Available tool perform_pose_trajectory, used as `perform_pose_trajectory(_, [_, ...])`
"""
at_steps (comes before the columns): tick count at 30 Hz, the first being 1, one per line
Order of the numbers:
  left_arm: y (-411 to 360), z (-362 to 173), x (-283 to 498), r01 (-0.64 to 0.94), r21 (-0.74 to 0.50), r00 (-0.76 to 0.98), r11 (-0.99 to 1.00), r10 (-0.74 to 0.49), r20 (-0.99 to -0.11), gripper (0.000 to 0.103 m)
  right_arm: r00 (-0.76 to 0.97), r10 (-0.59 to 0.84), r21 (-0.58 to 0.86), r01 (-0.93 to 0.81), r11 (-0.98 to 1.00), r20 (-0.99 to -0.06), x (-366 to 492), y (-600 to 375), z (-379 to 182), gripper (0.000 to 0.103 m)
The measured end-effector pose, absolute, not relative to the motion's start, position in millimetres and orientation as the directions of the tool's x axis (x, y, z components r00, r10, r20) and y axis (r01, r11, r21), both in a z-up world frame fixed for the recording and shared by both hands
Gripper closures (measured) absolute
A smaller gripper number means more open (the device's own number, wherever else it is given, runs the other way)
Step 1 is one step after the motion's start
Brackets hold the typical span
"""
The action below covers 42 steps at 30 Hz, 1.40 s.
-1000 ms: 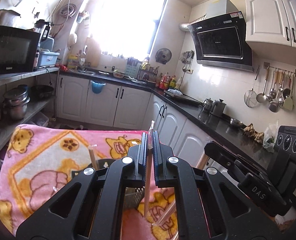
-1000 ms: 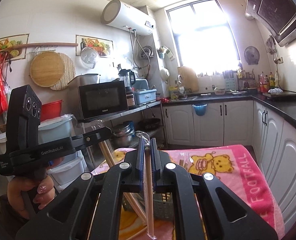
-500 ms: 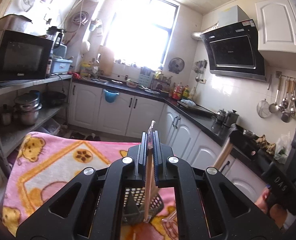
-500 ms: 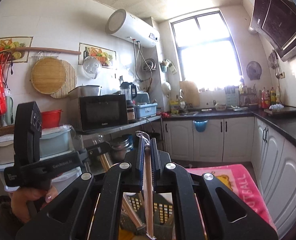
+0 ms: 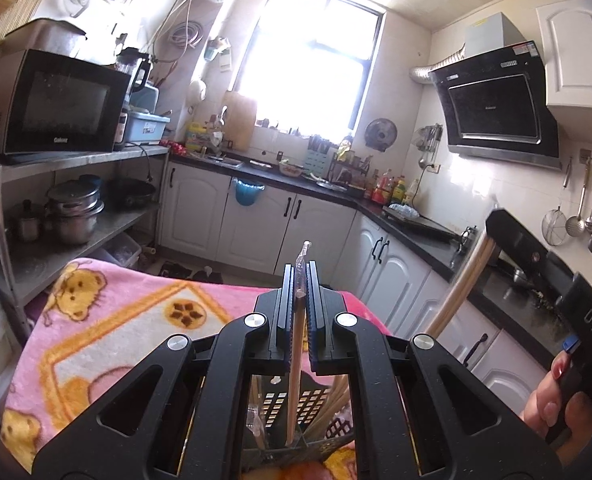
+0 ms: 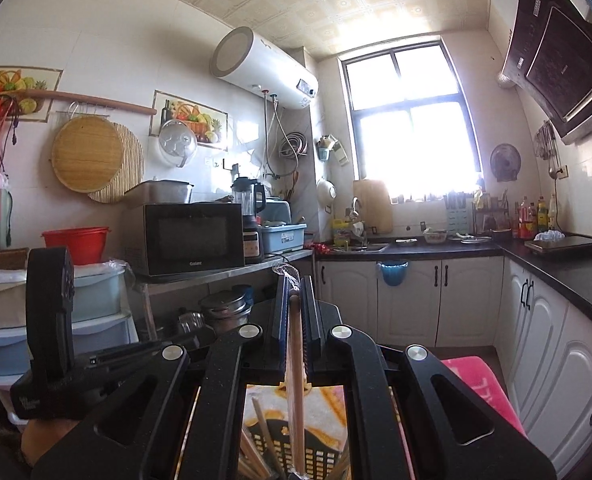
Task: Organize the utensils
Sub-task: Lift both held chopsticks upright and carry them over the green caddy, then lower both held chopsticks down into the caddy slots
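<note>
- two claws, each clamped on one stick: the left gripper (image 5: 301,280) was closed on a pale wooden chopstick in a clear plastic sleeve (image 5: 296,364), and the right gripper (image 6: 294,294) was closed on a similar sleeved wooden chopstick (image 6: 295,364).
- both chopsticks stood nearly upright, long axis running straight down between the jaws; their lower ends reached into the dark perforated plastic utensil basket (image 5: 316,408) directly beneath each claw.
- the basket sat on the pink cartoon-bear blanket (image 5: 108,320), and more wooden sticks leaned inside it (seen under the right claw too, (image 6: 256,440)).
- the coming move, as i judged it, turned on that vertical line: each stick's tip lay already inside the basket's rim, so a straight drop or release looked enough. neither hand seemed clearly nearer; both hung over the same basket.
- in the left view the right handheld unit (image 5: 536,264) crossed at the right edge with its stick slanting down, a hand (image 5: 560,404) on its grip.
- hidden or unclear: the basket's floor and compartments were cut off by the black gripper frames, so which section each tip sat in i could not tell, nor whether the tips touched bottom.
- window glare washed out the far counter.
</note>
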<state>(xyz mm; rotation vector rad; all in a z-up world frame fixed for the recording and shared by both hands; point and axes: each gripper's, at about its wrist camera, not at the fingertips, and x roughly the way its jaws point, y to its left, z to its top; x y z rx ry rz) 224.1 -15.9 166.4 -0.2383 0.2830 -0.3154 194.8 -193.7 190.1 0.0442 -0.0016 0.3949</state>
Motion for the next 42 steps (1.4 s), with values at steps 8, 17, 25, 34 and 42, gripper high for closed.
perform_pose_trajectory(8, [-24.3,145.4,234.8,0.266,-0.269,0.903,0.926,-0.336,-0.267,0.1,0.929,0.368,0.041,-0.366,0.93,-0.045,225.0,-186.2,165.6,0.097])
perform_pose_trajectory(17, [-34.8,129.2,241.1,0.264,-0.233,0.901,0.936,-0.326,-0.286,0.1,0.93,0.362,0.064,-0.358,0.932,-0.066,243.7,-186.7,135.2,0.097])
perform_pose_trajectory(25, [-40.9,114.6,248.0,0.273,-0.225,0.889,0.935,-0.335,-0.313,0.1,0.923,0.372,0.1,-0.362,0.927,-0.098,254.5,-189.0,116.2,0.097])
perform_pose_trajectory(34, [-45.1,102.4,252.7,0.281,-0.227,0.876,0.932,-0.346,-0.337,0.1,0.913,0.381,0.129,-0.364,0.922,-0.147,260.3,-188.2,99.9,0.096])
perform_pose_trajectory(42, [-46.5,96.1,251.1,0.289,-0.233,0.864,0.929,-0.357,-0.355,0.1,0.913,0.36,0.145,-0.336,0.931,-0.194,253.7,-195.3,91.9,0.096])
